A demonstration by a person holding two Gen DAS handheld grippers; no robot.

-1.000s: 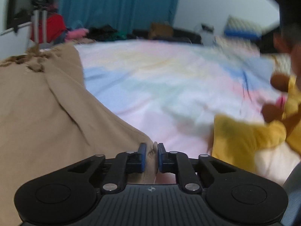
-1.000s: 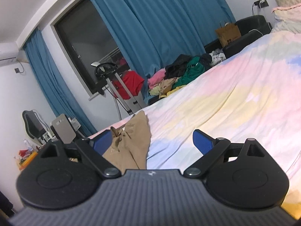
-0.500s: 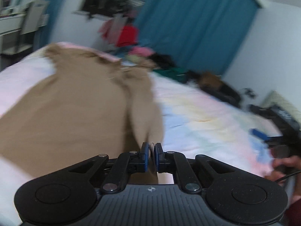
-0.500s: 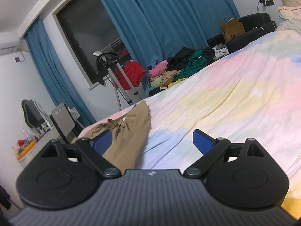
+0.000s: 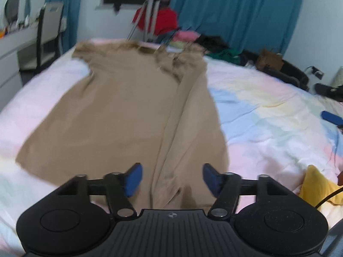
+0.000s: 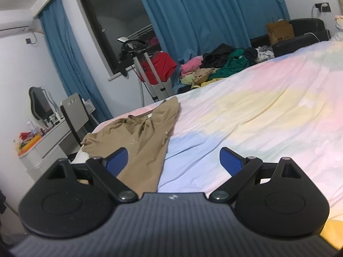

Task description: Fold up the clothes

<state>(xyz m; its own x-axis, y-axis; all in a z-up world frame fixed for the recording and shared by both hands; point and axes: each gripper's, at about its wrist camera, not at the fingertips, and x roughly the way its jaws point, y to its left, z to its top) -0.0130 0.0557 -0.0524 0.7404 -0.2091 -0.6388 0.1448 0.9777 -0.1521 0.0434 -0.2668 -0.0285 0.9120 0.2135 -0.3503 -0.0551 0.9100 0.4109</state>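
A tan garment [image 5: 120, 115] is lying spread on the pastel bedsheet [image 5: 268, 115], its collar end pointing toward the far edge of the bed and its hem toward the camera; one side is lying doubled inward, forming a long fold [image 5: 184, 115] running from the collar to the hem. The left gripper [image 5: 171, 178] is hovering over the near hem with its blue pads [image 5: 134, 178] standing wide apart and gripping nothing; the fold is showing between them. The right gripper [image 6: 173, 160] is likewise standing spread, holding nothing, its left pad [image 6: 116, 160] overlapping the garment [image 6: 141, 141] in view and its right pad over bare bedsheet [image 6: 268, 111]. A yellow cloth [image 5: 317, 188] is lying at the near right edge of the bed. Beyond the bed, a clothes pile [image 6: 220, 66] is sitting below blue curtains [image 6: 203, 12], a red cloth [image 6: 159, 66] is hanging on a stand, and a chair [image 6: 74, 111] is standing beside a white desk [image 6: 45, 143].
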